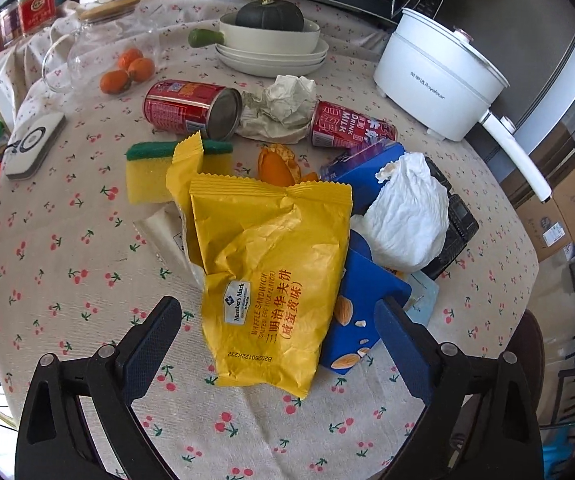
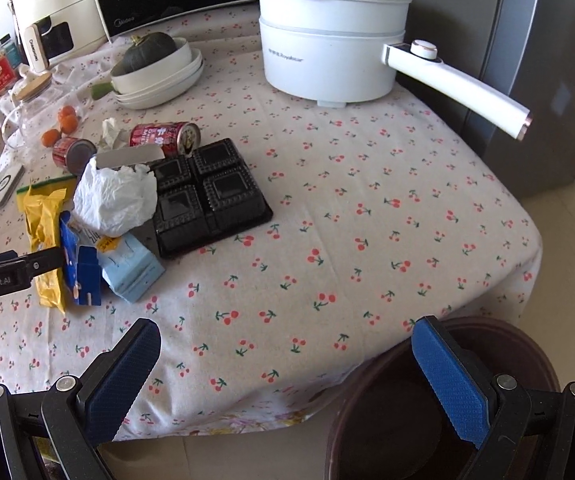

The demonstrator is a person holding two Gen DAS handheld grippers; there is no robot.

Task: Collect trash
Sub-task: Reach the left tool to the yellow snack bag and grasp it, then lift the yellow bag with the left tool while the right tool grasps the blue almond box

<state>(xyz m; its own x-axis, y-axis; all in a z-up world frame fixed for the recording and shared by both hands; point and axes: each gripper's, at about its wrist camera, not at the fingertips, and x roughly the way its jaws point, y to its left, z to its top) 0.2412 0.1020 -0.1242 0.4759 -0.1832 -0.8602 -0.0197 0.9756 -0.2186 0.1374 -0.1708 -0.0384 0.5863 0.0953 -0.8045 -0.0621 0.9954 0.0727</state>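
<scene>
Yellow waffle wrapper (image 1: 271, 280) lies lengthwise straight ahead of the left gripper (image 1: 279, 336), jaws spread wide around its near end (not touching). The right gripper (image 2: 287, 364), also open and empty, hovers well apart at the table edge (image 2: 247, 412).

In the lower part of the frame the left tongs (image 1: 279, 328) stand wide open around the yellow snack bag (image 1: 271, 280), which lies on the tabletop (image 1: 67, 260); two red cans (image 1: 191, 108) lie above, in the middle.

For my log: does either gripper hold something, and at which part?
Nothing is held. The left gripper is open around the yellow wrapper; the right gripper is open.
</scene>
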